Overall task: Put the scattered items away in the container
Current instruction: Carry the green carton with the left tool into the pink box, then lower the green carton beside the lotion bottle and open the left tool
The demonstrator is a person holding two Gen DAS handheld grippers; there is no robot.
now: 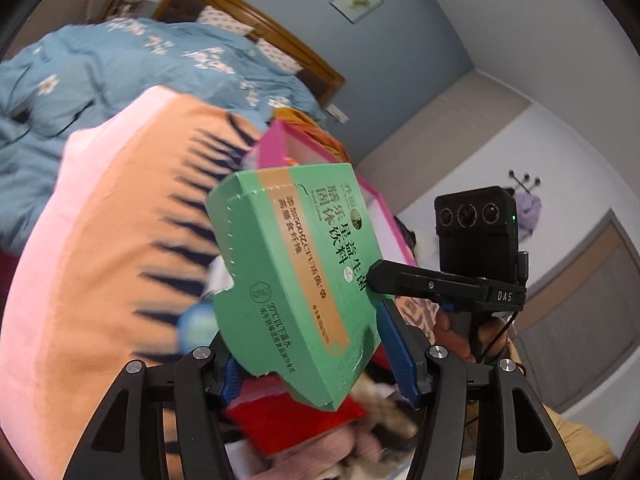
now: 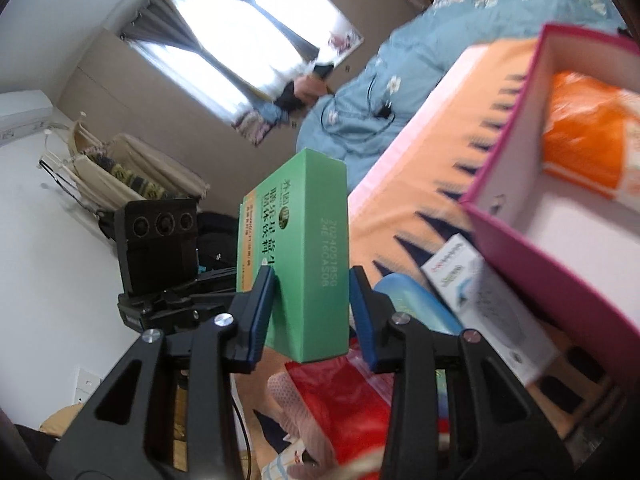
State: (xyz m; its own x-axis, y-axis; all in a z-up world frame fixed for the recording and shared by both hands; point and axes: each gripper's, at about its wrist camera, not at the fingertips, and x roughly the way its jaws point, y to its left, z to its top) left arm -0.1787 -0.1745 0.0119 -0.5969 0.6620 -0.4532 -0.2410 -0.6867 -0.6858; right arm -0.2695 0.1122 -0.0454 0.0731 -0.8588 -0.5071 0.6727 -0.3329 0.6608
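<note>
The left gripper (image 1: 316,364) clamped the green box (image 1: 296,280), and the right gripper (image 2: 310,308) straddled its narrow edge, pads (image 2: 260,312) seemingly touching. The pink container (image 2: 520,240) stood open at two o'clock.

The green box (image 1: 294,280) hides most of the left gripper's (image 1: 320,360) blue pad on one side, so that contact cannot be told; the pink container (image 2: 560,248) is cut off by the right wrist view's edge; the orange bag (image 2: 588,140) inside is blurred; the red packet (image 2: 344,396) and the white box (image 2: 484,300) are partly hidden.
</note>
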